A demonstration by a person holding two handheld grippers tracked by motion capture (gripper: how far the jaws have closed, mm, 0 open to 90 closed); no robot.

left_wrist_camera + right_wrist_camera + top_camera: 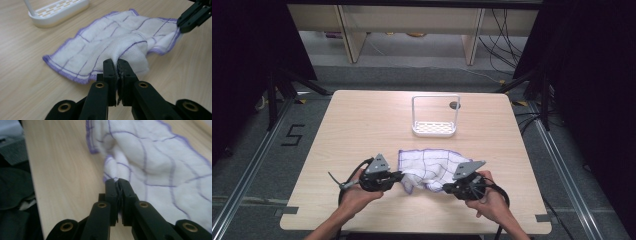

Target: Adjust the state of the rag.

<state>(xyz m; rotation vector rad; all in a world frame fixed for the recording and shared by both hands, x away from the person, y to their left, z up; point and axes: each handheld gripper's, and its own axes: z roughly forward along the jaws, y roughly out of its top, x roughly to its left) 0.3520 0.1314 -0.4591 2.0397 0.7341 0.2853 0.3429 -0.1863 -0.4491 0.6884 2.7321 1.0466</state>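
Both tongs are clamped on the white cloth (430, 167) lying on the table (352, 125) near me: my left gripper (117, 65) pinches its left corner, my right gripper (117, 185) pinches its right.

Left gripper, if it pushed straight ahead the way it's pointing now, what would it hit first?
The left gripper is already shut on the cloth, so it would plough into that cloth first; beyond it, probably the right gripper.
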